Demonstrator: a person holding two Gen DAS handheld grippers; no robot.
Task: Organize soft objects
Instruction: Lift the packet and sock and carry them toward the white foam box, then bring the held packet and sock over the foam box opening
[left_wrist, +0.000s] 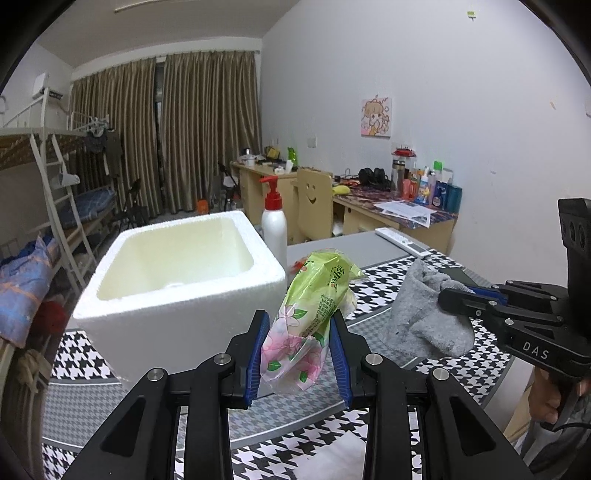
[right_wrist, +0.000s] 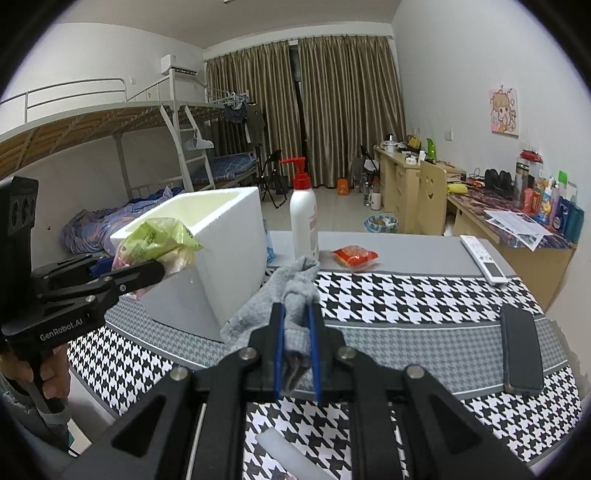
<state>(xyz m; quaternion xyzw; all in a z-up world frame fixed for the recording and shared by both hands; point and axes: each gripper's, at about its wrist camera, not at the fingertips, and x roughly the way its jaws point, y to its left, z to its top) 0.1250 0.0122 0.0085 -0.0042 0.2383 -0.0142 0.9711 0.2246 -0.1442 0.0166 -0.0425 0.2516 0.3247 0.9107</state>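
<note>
My left gripper (left_wrist: 300, 325) is shut on a green and pink floral tissue pack (left_wrist: 314, 302) and holds it above the table, just right of the white foam box (left_wrist: 177, 280). In the right wrist view the left gripper (right_wrist: 155, 271) holds the pack (right_wrist: 159, 240) against the box's near corner (right_wrist: 221, 258). My right gripper (right_wrist: 295, 317) is shut on a grey sock (right_wrist: 291, 291) that hangs above the houndstooth cloth (right_wrist: 406, 291). In the left wrist view the right gripper (left_wrist: 448, 291) holds the sock (left_wrist: 421, 314) to the right of the pack.
A white pump bottle (right_wrist: 303, 218) stands behind the box. A red snack packet (right_wrist: 354, 256), a white remote (right_wrist: 484, 260) and a black phone (right_wrist: 521, 349) lie on the table. A white strip (right_wrist: 291, 458) lies near the front edge.
</note>
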